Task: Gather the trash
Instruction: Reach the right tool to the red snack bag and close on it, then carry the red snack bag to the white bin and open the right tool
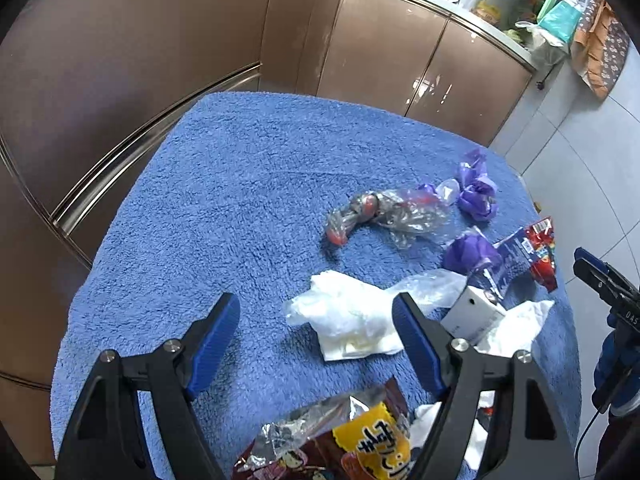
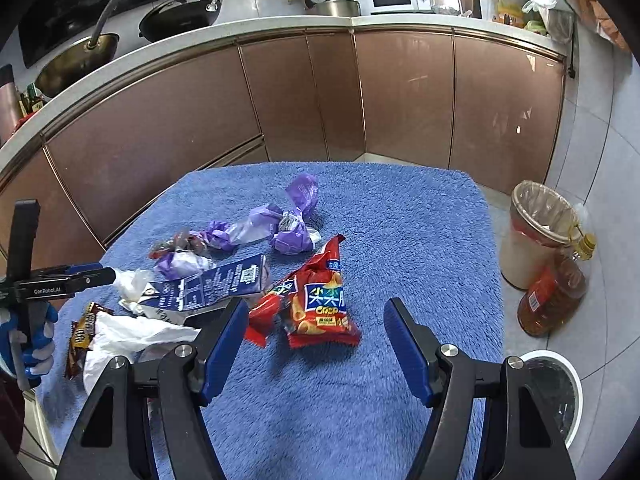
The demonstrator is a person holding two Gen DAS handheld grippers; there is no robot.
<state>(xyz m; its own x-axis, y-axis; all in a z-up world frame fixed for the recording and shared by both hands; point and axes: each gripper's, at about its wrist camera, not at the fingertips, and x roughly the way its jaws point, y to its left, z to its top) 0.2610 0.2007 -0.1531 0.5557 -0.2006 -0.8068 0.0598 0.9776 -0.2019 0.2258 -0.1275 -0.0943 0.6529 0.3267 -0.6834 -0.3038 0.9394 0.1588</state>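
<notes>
Trash lies on a blue towel-covered table (image 1: pixel 240 184) (image 2: pixel 420 240). My left gripper (image 1: pixel 316 332) is open and empty above a white crumpled tissue (image 1: pixel 348 316), with a brown and yellow snack wrapper (image 1: pixel 360 440) below it. My right gripper (image 2: pixel 316 336) is open and empty, just in front of a red crisp bag (image 2: pixel 320 300). A blue and white carton (image 2: pixel 212 288) (image 1: pixel 516 256), purple plastic wrappers (image 2: pixel 288 224) (image 1: pixel 476 192) and a clear wrapper (image 1: pixel 392 212) lie farther back. The left gripper also shows in the right wrist view (image 2: pixel 92 276).
A lined bin (image 2: pixel 536 232) and an oil bottle (image 2: pixel 556 296) stand on the floor right of the table. A white-rimmed bin (image 2: pixel 560 392) is at the lower right. Brown kitchen cabinets (image 2: pixel 320 100) run behind the table.
</notes>
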